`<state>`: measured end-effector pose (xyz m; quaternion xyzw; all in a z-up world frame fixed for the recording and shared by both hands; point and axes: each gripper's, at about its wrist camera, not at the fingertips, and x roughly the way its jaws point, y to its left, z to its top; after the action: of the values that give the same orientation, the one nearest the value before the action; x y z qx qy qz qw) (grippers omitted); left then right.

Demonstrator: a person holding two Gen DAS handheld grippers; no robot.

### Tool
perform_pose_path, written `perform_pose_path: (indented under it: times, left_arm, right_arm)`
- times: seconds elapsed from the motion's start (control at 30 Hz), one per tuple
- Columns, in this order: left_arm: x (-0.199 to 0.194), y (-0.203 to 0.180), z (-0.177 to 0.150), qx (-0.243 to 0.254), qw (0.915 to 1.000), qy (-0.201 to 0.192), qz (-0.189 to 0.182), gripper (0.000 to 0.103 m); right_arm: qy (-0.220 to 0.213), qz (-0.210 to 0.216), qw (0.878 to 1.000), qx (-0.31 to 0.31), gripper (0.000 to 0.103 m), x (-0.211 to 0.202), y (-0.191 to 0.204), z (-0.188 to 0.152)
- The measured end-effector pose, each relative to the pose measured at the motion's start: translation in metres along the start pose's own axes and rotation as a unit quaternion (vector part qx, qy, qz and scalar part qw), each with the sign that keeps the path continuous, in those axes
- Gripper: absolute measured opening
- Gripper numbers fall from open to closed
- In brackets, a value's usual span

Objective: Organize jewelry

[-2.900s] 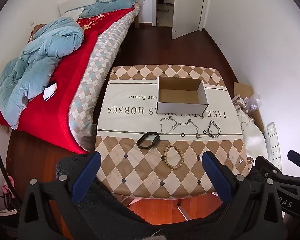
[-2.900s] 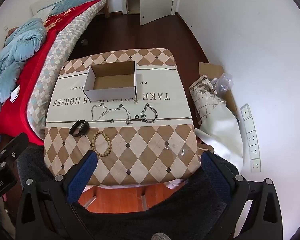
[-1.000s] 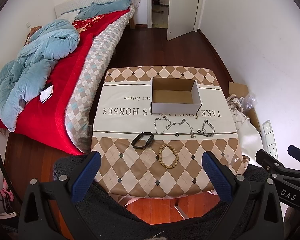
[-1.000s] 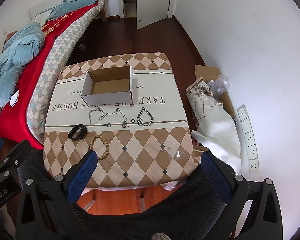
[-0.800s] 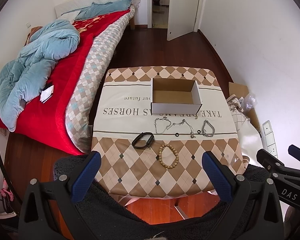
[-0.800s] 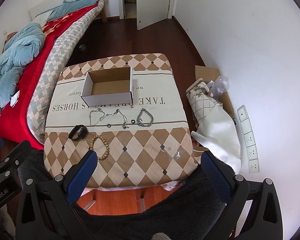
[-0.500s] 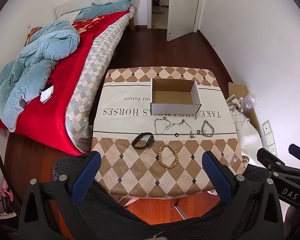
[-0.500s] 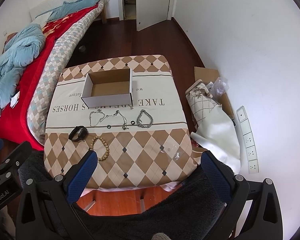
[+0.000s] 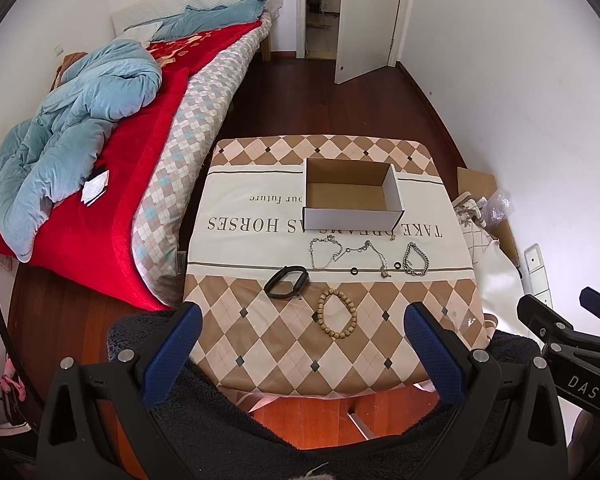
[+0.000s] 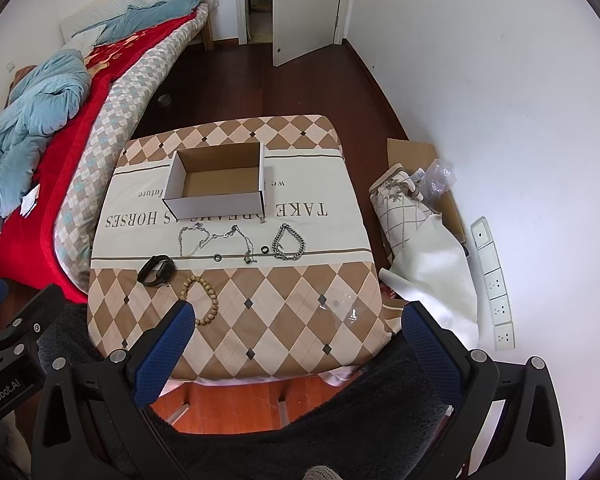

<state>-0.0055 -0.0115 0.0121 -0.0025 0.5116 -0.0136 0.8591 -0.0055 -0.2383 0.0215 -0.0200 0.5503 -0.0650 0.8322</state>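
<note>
1. Both grippers, left (image 9: 300, 344) and right (image 10: 296, 340), are spread wide and hold nothing, above the table's (image 9: 260, 344) near edge.
2. Risk, in my judgement: the thin chains (image 9: 348, 252) look tangled; lifting one may drag its neighbour.
3. Risk: the small rings (image 9: 355, 271) could slip from my pads.
4. Count: one box (image 9: 352, 194), empty; one black band (image 9: 287, 282); one bead bracelet (image 9: 337, 313); one link bracelet (image 9: 415, 264); two rings; chains uncountable.

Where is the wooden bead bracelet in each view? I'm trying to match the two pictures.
Left wrist view: the bead bracelet lies near the centre, on the checked part of the cloth.
Right wrist view: the bead bracelet lies lower left, partly behind the left jaw.
Shared landmark: the black band just beside it.
</note>
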Motion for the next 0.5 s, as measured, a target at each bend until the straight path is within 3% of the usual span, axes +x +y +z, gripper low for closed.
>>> perform_pose_path:
  times: [0.37,0.43,0.5]
  left_arm:
    - [0.001,0.004,0.0,0.0,1.0,-0.005,0.003,0.103]
    - [0.005,0.009,0.007,-0.003,0.9998,-0.015,0.015,0.103]
    - [0.016,0.021,0.019,-0.002,0.9981,-0.035,0.051,0.103]
  right_arm:
    - [-0.004,-0.003,1.0,-0.002,0.103,-0.001,0.002,0.0]
    - [-0.006,-0.005,1.0,0.001,0.103,0.002,0.001,0.004]
    - [-0.009,-0.001,1.0,0.009,0.103,0.008,0.0,0.01]
